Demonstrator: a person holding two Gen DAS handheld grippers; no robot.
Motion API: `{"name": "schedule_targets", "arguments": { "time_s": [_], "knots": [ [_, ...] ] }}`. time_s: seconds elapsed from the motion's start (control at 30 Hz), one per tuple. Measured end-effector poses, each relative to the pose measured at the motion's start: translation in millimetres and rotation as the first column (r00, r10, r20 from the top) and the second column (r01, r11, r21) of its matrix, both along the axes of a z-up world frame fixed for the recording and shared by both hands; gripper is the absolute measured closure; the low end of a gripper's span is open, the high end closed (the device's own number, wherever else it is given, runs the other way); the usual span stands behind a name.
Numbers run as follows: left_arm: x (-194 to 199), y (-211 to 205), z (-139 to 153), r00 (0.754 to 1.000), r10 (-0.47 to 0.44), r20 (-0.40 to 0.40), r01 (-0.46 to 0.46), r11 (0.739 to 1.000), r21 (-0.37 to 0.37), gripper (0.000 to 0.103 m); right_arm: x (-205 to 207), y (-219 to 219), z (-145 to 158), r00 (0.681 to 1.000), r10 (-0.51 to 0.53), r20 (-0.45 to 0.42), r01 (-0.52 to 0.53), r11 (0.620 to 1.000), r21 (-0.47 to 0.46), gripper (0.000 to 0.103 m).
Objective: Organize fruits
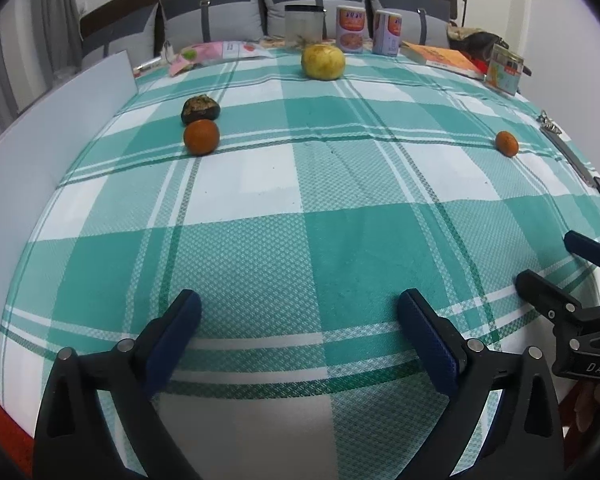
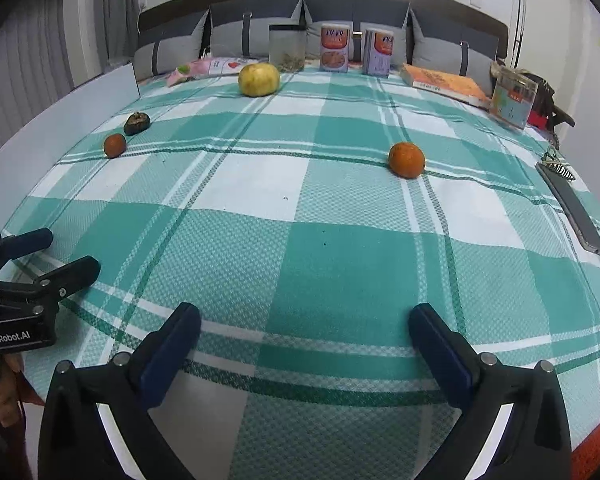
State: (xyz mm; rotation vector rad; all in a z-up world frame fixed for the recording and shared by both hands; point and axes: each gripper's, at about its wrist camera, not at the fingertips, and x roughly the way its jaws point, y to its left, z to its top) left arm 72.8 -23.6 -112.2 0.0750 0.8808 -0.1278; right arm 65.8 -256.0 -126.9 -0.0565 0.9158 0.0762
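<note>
Dark fruit [image 1: 200, 109] unidentifiable; can [image 1: 350, 29] labels (far back) unreadable.

Both grippers point forward and down, side by side. The left gripper [image 1: 299, 312] and right gripper [image 2: 305, 326] stand wide apart-jawed, empty.

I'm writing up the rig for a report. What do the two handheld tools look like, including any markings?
Both match: the left tool and the right tool have black plastic fingers with round silver pins and dark blue ribbed pads. The right tool's body reads "DAS" in white in the left wrist view; the left tool's body reads "GenRobot.AI" in the right wrist view. No cables or sleeves show.
</note>
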Motion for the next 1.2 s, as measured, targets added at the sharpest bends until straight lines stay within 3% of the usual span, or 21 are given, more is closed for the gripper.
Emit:
{"name": "schedule_targets", "arguments": {
  "time_s": [0.27, 1.2],
  "knots": [
    [-2.4, -0.9, -0.8, 1.0, -0.002, 0.018, 0.002, 1.0, 0.0, 0.003, -1.8, 1.1, -2.6, 0.999, 0.002, 0.045, -0.002, 1.0, -0.006, 0.0],
    [-3.8, -1.1, -1.4, 1.0, -0.002, 0.025, 0.002, 1.0, 0.001, 0.003, -2.3, 1.2, -3.5, 0.998, 0.003, 0.055, -0.003, 1.0, -0.006, 0.0]
  ]
}}
